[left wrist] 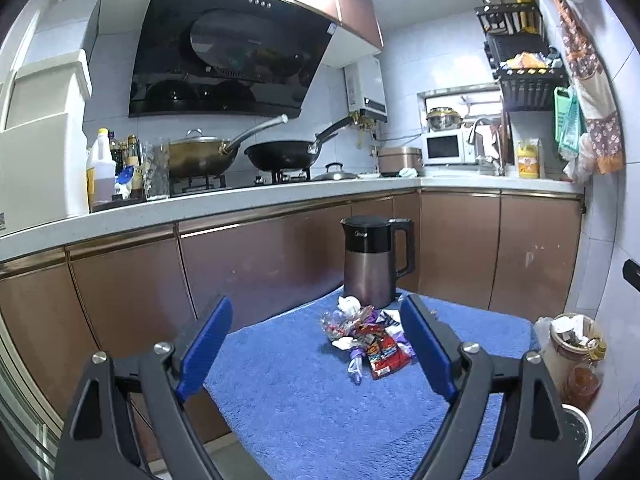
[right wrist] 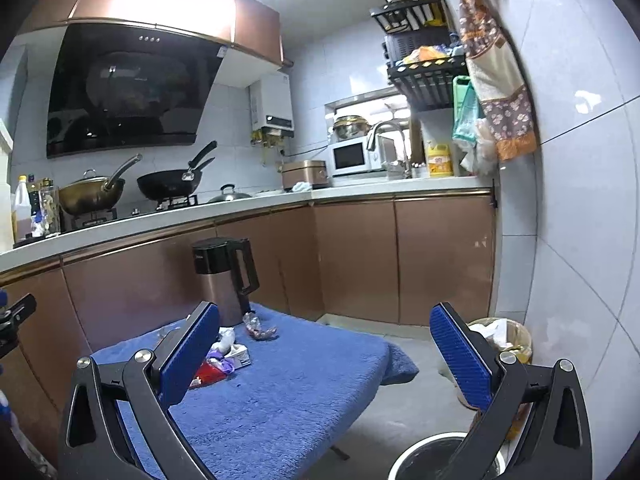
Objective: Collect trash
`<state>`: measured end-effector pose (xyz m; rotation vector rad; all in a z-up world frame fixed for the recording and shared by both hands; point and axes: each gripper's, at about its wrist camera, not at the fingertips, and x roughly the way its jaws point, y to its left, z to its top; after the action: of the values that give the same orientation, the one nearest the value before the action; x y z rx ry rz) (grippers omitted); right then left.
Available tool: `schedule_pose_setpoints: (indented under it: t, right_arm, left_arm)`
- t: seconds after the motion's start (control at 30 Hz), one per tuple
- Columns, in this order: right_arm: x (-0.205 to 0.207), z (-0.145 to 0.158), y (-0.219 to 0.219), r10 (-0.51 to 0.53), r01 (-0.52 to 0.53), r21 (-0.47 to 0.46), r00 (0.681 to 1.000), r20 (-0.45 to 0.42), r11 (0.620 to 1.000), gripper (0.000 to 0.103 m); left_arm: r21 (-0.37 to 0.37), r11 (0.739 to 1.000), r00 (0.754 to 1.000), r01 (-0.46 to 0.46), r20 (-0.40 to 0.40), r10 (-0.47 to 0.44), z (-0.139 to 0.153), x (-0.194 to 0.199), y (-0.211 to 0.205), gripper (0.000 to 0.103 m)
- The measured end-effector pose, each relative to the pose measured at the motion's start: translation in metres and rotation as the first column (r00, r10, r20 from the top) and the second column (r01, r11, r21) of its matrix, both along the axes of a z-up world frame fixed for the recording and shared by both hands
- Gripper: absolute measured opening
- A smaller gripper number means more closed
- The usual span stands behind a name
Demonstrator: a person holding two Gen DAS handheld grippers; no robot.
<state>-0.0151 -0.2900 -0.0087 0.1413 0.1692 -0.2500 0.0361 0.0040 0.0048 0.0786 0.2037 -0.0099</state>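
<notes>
The left gripper [left wrist: 316, 344] has its jaws wide apart and holds nothing, and the right gripper [right wrist: 326, 348] is just the same, wide and with nothing in it. The trash pile [left wrist: 366, 340] sits on the blue towel [left wrist: 280, 392] that covers a small table, right in front of the kettle [left wrist: 370, 260]. A few things could go wrong from here. The pile is loose and made of many little bits, so one grab will likely catch only some of it and the rest may slide off or drop on the floor. The bits nearest the kettle almost touch it, so a gripper that reaches too far could bump the kettle and tip it. The towel is soft and fluffy, so a finger pushed down too low could snag it and drag the whole pile along. The trash bin [right wrist: 506, 338] stands on the floor past the right edge of the table, and it already looks quite full, so new bits may roll off the top. The pile looks crinkly and shiny. It has a red snack wrapper [left wrist: 386, 360], some clear plastic with little bits of color, scrunched white tissue [left wrist: 348, 304] and a purple strip [left wrist: 356, 358]. All of it looks light and thin, easy to squash and easy to slip.
</notes>
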Motion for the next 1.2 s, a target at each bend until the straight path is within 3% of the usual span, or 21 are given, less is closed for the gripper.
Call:
schedule_pose_setpoints:
  t: [0.17, 0.3, 0.53, 0.7, 0.77, 0.97, 1.2]
  right_arm:
    - [0.029, -0.015, -0.003, 0.086, -0.083, 0.053, 0.994, -0.068, 0.995, 0.103]
    - [0.058, -0.035, -0.003, 0.138, -0.127, 0.085, 0.980, -0.144, 0.988, 0.102]
    - [0.123, -0.071, -0.003, 0.250, -0.211, 0.166, 0.932, -0.263, 0.963, 0.084]
    - [0.202, -0.103, -0.001, 0.392, -0.306, 0.283, 0.858, -0.331, 0.909, 0.066]
    - [0.236, -0.115, 0.004, 0.425, -0.328, 0.301, 0.831, -0.358, 0.895, 0.061]
    - [0.343, -0.159, 0.028, 0.520, -0.386, 0.362, 0.729, -0.444, 0.849, 0.058]
    - [0.401, -0.185, 0.054, 0.567, -0.442, 0.355, 0.632, -0.529, 0.824, 0.056]
  left_arm:
    - [0.014, 1.000, 0.993, 0.019, -0.113, -0.018, -0.023, 0.034, -0.003, 0.085]
    - [-0.002, 0.999, 0.973, 0.053, -0.225, -0.052, -0.049, 0.066, -0.004, 0.085]
    - [-0.027, 0.994, 0.905, 0.108, -0.412, -0.109, -0.096, 0.133, -0.012, 0.085]
    - [-0.037, 0.989, 0.847, 0.141, -0.513, -0.140, -0.125, 0.185, -0.023, 0.082]
    - [-0.036, 0.990, 0.831, 0.139, -0.540, -0.137, -0.138, 0.209, -0.026, 0.072]
    - [-0.068, 0.989, 0.769, 0.134, -0.622, -0.147, -0.174, 0.263, -0.024, 0.054]
    - [-0.077, 0.983, 0.736, 0.165, -0.654, -0.174, -0.190, 0.280, -0.025, 0.042]
